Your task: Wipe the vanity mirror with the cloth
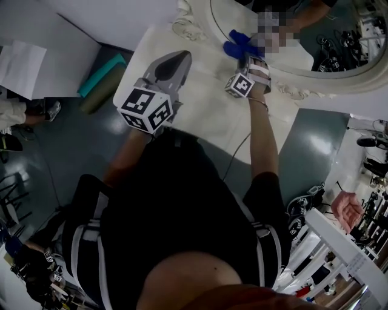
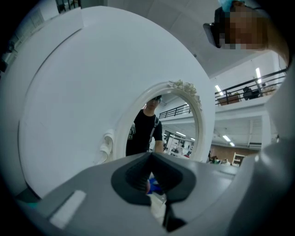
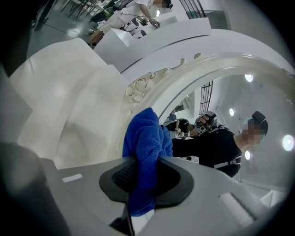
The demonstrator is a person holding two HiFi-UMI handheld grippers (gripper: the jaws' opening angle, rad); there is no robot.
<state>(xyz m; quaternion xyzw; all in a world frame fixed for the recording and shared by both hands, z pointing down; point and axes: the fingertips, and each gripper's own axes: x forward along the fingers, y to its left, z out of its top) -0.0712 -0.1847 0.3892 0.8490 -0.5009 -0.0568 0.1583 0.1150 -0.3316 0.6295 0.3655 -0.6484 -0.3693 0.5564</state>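
An oval vanity mirror (image 1: pixel 339 36) in an ornate white frame (image 1: pixel 200 18) stands at the back of a white vanity table (image 1: pixel 206 115). My right gripper (image 1: pixel 245 57) is shut on a blue cloth (image 1: pixel 239 43), held at the frame's lower left edge. In the right gripper view the cloth (image 3: pixel 146 143) bunches up out of the right gripper (image 3: pixel 145 177), next to the carved frame (image 3: pixel 152 87) and the glass (image 3: pixel 230 120). My left gripper (image 1: pixel 173 60) hovers over the table's left part, shut and holding nothing. The left gripper (image 2: pixel 150 182) points toward the mirror (image 2: pixel 177 124).
A teal roll (image 1: pixel 100 75) lies on the floor left of the table, near a white board (image 1: pixel 18 66). A cable (image 1: pixel 233 160) hangs off the table's front edge. A person's hand (image 1: pixel 345 209) and a white rail (image 1: pixel 339 254) are at the right.
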